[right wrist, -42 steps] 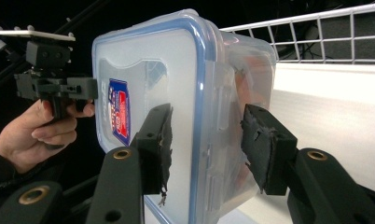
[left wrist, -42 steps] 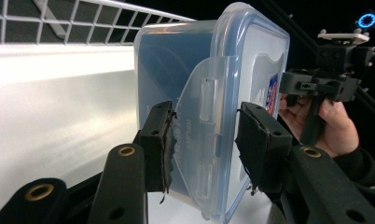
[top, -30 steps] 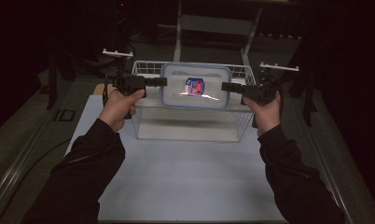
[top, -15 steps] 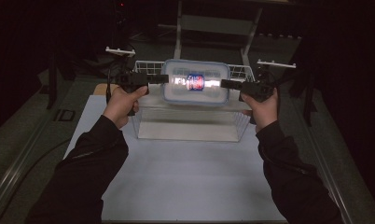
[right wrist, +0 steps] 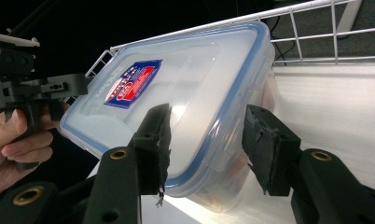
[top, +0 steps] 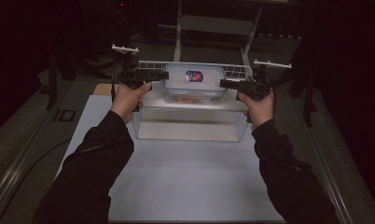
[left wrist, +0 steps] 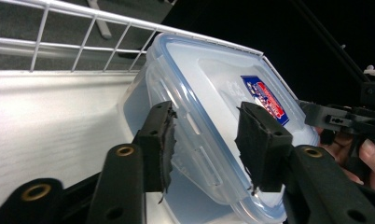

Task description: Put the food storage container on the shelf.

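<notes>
The lidded plastic box [top: 193, 83] is held in the air between both grippers, above the open wire basket [top: 232, 71] that stands on the desk [top: 185, 177]. The box is tilted, lid with its red-and-blue label [top: 194, 76] facing the person.

The left gripper [left wrist: 206, 140] is clenched on one short end of the box, one jaw on the lid and one on the body. The right gripper [right wrist: 206, 144] grasps the opposite end the same way.

Risks from here:
- Each grip covers only a narrow strip at the rim. If either hand eases, the smooth plastic may slip and that end would drop onto the basket.
- Uneven hand motion could twist the box out of one grip.
- Jaw pressure across the lid seam could pop the lid clip.
</notes>
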`<state>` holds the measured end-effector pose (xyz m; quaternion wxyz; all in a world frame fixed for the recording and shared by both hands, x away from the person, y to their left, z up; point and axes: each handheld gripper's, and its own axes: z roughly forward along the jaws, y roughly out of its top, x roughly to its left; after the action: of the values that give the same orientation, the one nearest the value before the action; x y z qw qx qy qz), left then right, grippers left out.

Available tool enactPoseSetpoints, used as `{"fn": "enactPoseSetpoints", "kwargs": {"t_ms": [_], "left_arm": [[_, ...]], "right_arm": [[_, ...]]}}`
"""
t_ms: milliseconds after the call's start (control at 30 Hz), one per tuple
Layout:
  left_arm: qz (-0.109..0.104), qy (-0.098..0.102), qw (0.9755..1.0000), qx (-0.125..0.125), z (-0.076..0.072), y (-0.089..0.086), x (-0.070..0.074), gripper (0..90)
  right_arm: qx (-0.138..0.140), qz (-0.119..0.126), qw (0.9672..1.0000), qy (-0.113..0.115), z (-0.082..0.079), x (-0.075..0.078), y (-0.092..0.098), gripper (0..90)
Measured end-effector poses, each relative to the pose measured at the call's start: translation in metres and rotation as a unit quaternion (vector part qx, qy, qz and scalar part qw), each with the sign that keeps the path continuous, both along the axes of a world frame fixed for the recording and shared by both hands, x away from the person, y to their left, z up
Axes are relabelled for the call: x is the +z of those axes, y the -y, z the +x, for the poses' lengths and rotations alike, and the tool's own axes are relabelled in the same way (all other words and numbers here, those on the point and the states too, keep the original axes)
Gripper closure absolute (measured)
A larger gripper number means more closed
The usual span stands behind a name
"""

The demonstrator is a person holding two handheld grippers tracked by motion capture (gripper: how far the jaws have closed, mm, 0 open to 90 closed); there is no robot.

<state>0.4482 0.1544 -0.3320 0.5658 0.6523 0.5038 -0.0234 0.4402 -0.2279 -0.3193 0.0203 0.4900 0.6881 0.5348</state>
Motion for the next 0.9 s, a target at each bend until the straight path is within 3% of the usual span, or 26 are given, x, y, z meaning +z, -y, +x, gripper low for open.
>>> {"fn": "enactPoseSetpoints", "kwargs": {"t_ms": [167, 267, 300, 333, 400, 433, 467, 533, 700, 767, 800, 900], "left_arm": [[0.003, 0.04, 0.9992, 0.006, -0.01, 0.0, 0.003, 45.2], [0.014, 0.076, 0.9969, 0.011, -0.025, -0.003, 0.008, 45.1], [0.014, 0.076, 0.9969, 0.011, -0.025, -0.003, 0.008, 44.5], [0.016, 0.108, 0.994, 0.006, -0.04, -0.003, 0.008, 39.5], [0.022, 0.117, 0.9929, 0.003, -0.045, -0.003, 0.007, 38.9], [0.02, 0.134, 0.9908, -0.002, -0.051, -0.003, 0.006, 36.8], [0.023, 0.149, 0.9884, -0.017, -0.056, -0.003, 0.004, 30.8], [0.028, 0.163, 0.9859, -0.027, -0.067, -0.002, 0.001, 27.0], [0.026, 0.181, 0.9821, -0.046, -0.096, 0.002, -0.019, 11.5], [0.019, 0.191, 0.9805, -0.045, -0.114, 0.006, -0.035, 0.8], [0.019, 0.191, 0.9805, -0.045, -0.114, 0.006, -0.035, 0.2], [0.022, 0.19, 0.9807, -0.038, -0.128, 0.009, -0.053, 0.0]], "right_arm": [[0.001, 0.0, 0.9997, 0.022, -0.007, 0.003, 0.002, 44.8], [0.001, -0.011, 0.9988, 0.048, -0.015, 0.007, 0.004, 44.3], [0.001, -0.011, 0.9988, 0.048, -0.015, 0.007, 0.004, 44.3], [0.007, -0.015, 0.9974, 0.07, -0.027, 0.011, 0.006, 48.2], [0.009, -0.018, 0.997, 0.075, -0.032, 0.011, 0.006, 50.5], [0.012, -0.019, 0.9964, 0.082, -0.036, 0.011, 0.005, 51.9], [0.017, -0.025, 0.9953, 0.092, -0.045, 0.01, 0.003, 59.6], [0.02, -0.025, 0.9948, 0.096, -0.048, 0.009, 0.002, 64.8], [0.048, -0.029, 0.9952, 0.08, -0.06, -0.005, -0.011, 89.8], [0.058, -0.033, 0.9953, 0.071, -0.06, -0.013, -0.018, 89.9], [0.063, -0.034, 0.9953, 0.065, -0.06, -0.017, -0.022, 89.9], [0.076, -0.039, 0.9945, 0.06, -0.06, -0.027, -0.037, 89.9]]}}
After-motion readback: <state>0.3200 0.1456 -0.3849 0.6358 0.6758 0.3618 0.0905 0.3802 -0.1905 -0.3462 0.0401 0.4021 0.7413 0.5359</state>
